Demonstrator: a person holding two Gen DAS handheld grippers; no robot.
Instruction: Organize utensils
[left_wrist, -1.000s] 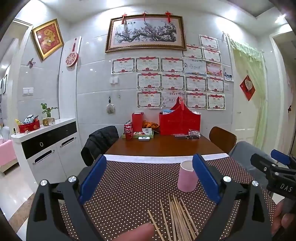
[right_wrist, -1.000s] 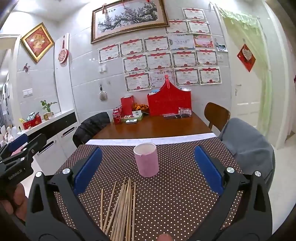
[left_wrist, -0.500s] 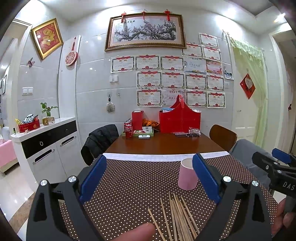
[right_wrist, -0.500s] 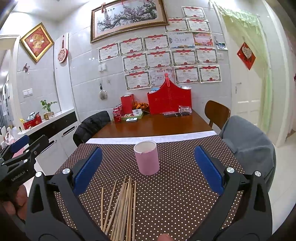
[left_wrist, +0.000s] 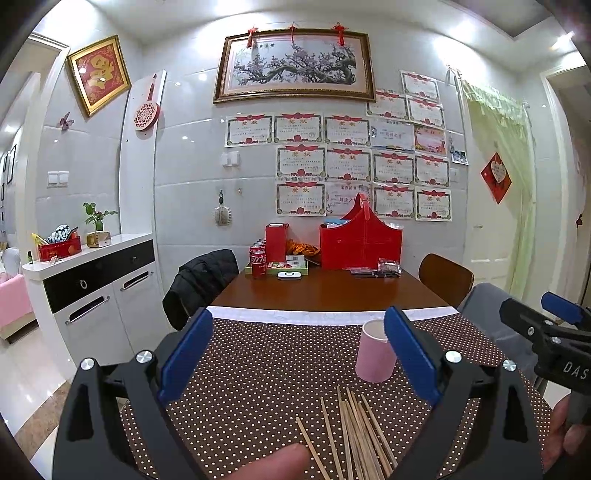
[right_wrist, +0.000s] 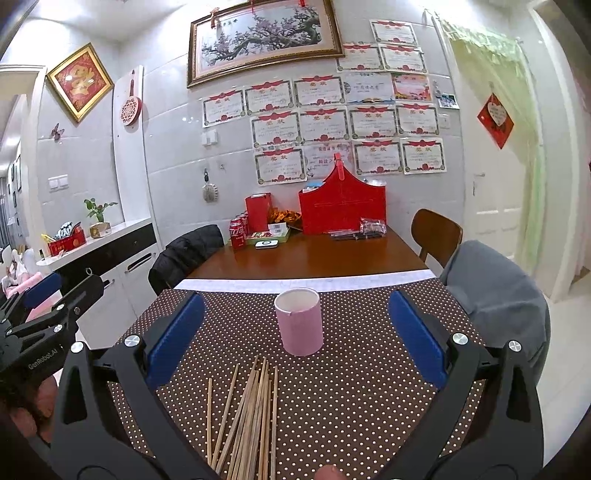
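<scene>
Fingers spread wide on left gripper (left_wrist: 297, 354) and right gripper (right_wrist: 295, 334), empty, above loose wooden chopsticks (right_wrist: 251, 417) beside upright pink cup (right_wrist: 300, 321).

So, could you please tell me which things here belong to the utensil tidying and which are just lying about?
Belongs to the job:
chopsticks, loose on the cloth
pink cup, upright

Just lying about:
red basket
cola cans
black jacket on a chair

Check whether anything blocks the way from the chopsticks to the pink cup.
Nothing visible does. The chopsticks lie loose on the dotted tablecloth just in front of the upright pink cup, with only bare cloth between. Both grippers, right and left, are open and empty.
</scene>
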